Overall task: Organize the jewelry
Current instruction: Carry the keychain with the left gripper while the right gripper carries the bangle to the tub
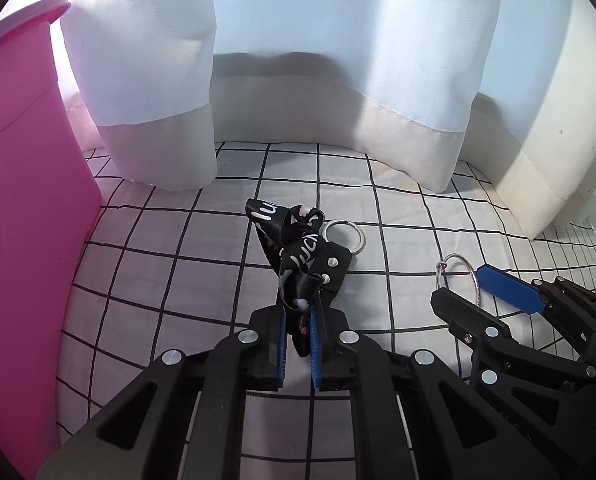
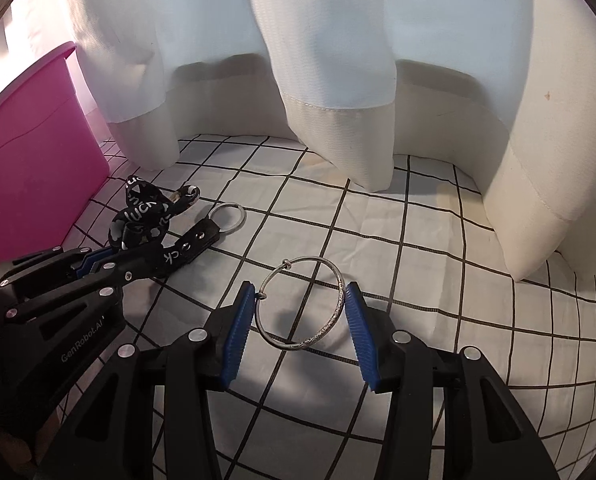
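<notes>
A black lanyard strap (image 1: 298,256) with white lettering and a steel key ring (image 1: 343,234) lies on the checked cloth. My left gripper (image 1: 298,320) is shut on the strap's near end; it also shows in the right wrist view (image 2: 98,258), with the strap (image 2: 146,216) ahead of it. A thin silver bangle (image 2: 301,304) lies flat between the blue pads of my right gripper (image 2: 299,300), which is open around it, pads close to its rim. The bangle (image 1: 457,280) and right gripper (image 1: 463,286) also show in the left wrist view.
A pink plastic bin (image 1: 22,184) stands at the left, close to the lanyard; it also shows in the right wrist view (image 2: 38,152). White curtains (image 1: 298,60) hang down to the checked cloth (image 1: 178,260) at the back and right.
</notes>
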